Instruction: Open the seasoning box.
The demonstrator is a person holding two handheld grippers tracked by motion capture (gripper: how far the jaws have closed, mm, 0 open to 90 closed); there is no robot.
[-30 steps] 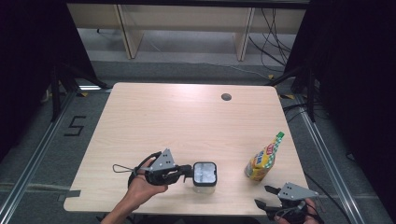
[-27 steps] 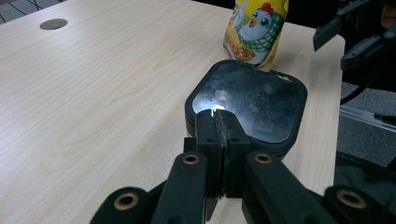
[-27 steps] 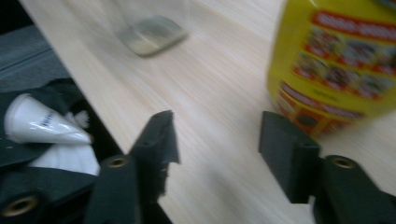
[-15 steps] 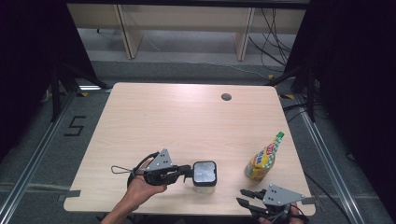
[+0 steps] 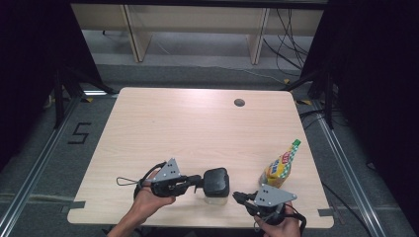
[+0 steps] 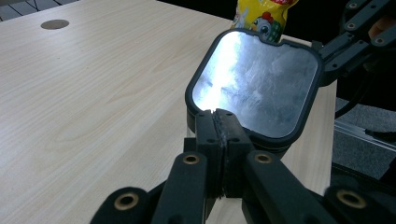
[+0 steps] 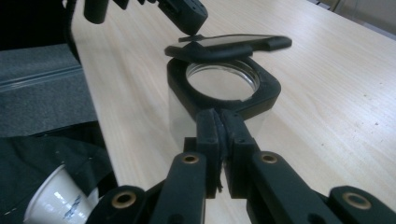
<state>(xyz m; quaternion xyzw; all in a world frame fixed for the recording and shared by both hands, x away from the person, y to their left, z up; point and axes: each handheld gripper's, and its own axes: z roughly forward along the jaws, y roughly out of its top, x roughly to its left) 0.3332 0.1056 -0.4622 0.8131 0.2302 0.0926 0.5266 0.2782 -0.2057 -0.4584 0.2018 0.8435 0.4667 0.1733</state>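
Left tongs pinch the lid by its edge; right tongs have just closed, empty.
The jar stands at the table's front edge, between both tongs. Best, I'd say: brace its collar with the right, then swing the lid back slowly.

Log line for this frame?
left gripper: shut on lid, lid raised | right gripper: shut, at jar rim

Table, high view: two hand-held grippers, one jar, one pouch.
Left gripper touches the black-lidded clear jar at the near edge of the wooden table; right gripper, jaws just closed with nothing between them, just beside the jar; yellow pouch stands near.
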